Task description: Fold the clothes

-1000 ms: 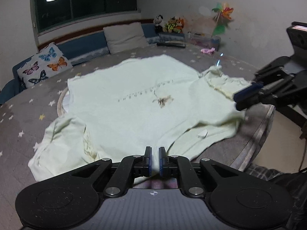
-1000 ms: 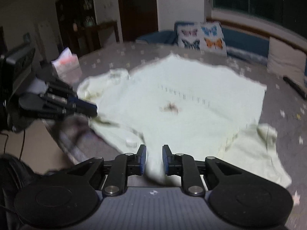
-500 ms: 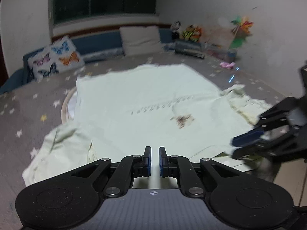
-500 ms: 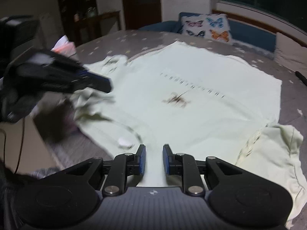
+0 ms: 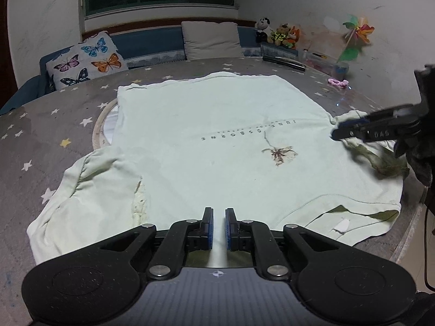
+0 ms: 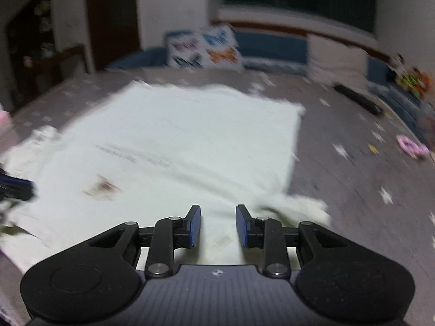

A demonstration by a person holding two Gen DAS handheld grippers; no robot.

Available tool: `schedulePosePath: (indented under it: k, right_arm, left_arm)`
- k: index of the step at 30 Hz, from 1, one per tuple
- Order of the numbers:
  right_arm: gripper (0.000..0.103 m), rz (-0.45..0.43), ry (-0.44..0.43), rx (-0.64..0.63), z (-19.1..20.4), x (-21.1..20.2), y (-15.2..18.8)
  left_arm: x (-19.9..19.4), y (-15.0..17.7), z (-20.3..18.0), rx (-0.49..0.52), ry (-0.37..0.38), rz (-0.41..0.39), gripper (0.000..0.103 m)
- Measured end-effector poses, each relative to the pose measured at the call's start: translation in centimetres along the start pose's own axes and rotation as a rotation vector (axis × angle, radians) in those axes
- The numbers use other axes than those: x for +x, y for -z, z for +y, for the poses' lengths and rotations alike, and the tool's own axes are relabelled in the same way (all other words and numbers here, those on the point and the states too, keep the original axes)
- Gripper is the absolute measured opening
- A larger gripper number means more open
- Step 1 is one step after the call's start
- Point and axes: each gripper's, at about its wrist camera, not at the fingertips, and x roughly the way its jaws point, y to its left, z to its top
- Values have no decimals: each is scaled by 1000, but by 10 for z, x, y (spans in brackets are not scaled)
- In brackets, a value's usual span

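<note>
Since the pale green T-shirt (image 5: 217,141) lies spread flat on the star-patterned table (image 5: 46,125) with its neck end hanging past the edge at about 4 o'clock in the left view, a pull from that side could, I judge, drag the whole shirt off or bunch the print; the right view is blurred, so a grab made now might miss the hem. Left gripper (image 5: 218,229) hovers low over the near hem with its tongs drawn almost together, a thin gap between them and no cloth visibly caught, while the right gripper (image 6: 218,225) has its tongs spread apart over the shirt's near edge, beside the rumpled sleeve (image 6: 296,209) at 3 o'clock. Around the shirt: a butterfly cushion (image 5: 87,59) at 11 o'clock, plush toys (image 5: 277,34) and a pinwheel (image 5: 356,35) at 1 o'clock, a pink scrap (image 5: 338,82) near the far right corner; none lies on the shirt, though a round mat (image 5: 104,125) sits partly under its left side
</note>
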Motion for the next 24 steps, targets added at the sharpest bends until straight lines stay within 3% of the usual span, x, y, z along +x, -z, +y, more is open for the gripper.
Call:
schedulePosePath:
  k: [3,8,13,18,24]
  right_arm:
    - [30,9,23,2,-4,-10,6]
    - [33,-13,22,4,-5,-14,-1]
    - [36,-35,-12,29,-3,5,-18]
    - [37,-27,-22,42,-4,20,-21]
    - [36,-22,6,51,-11,16,-17]
  left_arm:
    - [-2,-2,5,-12,-8,7,12]
    - [4,-19,11,-42,-38,-17,38]
    - [22,-42,25,-128,-65,-54,40]
    - [44,-48,48,-217,-119,-25,37]
    - [30,-39,65,-275,-134,-54,35]
